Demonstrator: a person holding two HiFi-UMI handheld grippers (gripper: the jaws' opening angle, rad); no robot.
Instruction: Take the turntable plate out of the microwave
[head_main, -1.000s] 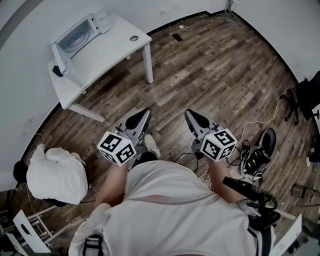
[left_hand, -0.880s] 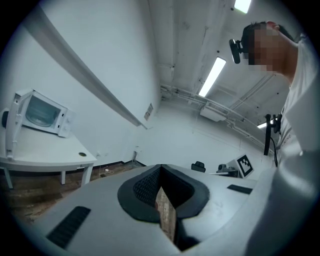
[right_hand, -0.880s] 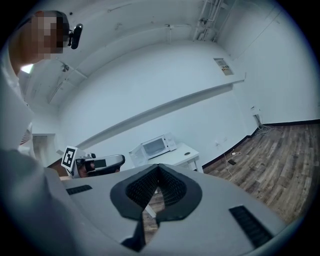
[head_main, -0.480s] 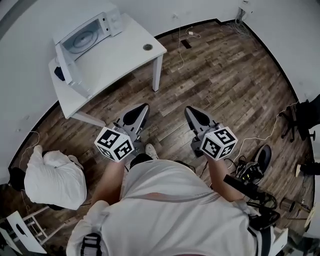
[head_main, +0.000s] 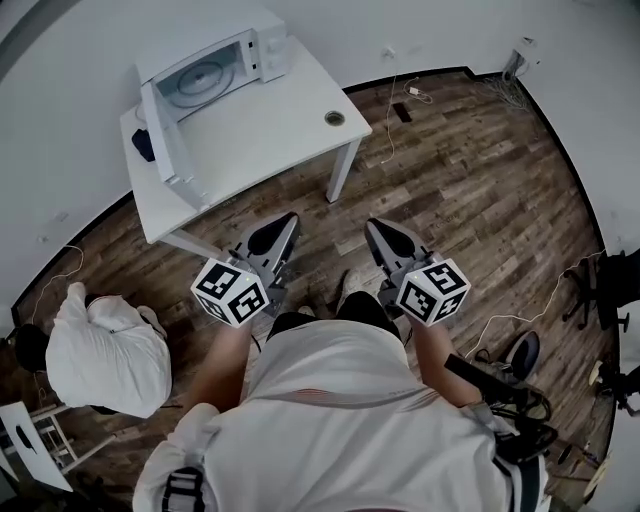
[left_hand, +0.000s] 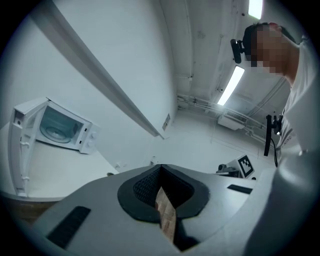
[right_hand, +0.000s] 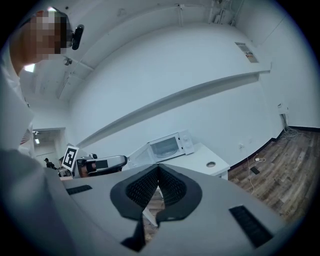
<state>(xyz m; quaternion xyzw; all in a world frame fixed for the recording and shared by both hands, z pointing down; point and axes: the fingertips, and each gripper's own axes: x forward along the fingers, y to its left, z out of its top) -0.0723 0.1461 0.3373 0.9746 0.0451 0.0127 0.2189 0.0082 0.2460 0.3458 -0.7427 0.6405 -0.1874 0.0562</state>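
Head view, items listed from left to right.

1. White bundle (head_main: 110, 345), at 8 o'clock, lying on the wood floor (head_main: 470, 190).
2. White table (head_main: 270, 150), at 11 o'clock, standing against the wall.
3. Microwave (head_main: 215, 62), on the far end of the table at 11 o'clock. Its door (head_main: 165, 130) hangs wide open towards the left, and a small dark object (head_main: 143, 145) lies just beside the door.
4. Turntable plate (head_main: 203, 75), lying flat inside the microwave cavity, well apart from both grippers.
5. Round grommet hole (head_main: 334, 118), in the table top at 12 o'clock.
6. Left gripper (head_main: 287, 222), just left of centre and aimed towards 12 o'clock. Its jaws are pressed together with nothing between them. A marker cube (head_main: 230, 292) sits at its rear. In the left gripper view, the microwave (left_hand: 60, 129) is at 9 o'clock.
7. Right gripper (head_main: 375, 227), just right of centre. Its jaws are likewise pressed together and empty. In the right gripper view, the microwave (right_hand: 167, 146) is near the middle, above the jaw tips.
8. Loose cables (head_main: 400, 85), on the floor at 1 o'clock.
9. Dark chair (head_main: 605, 290), at 3 o'clock.
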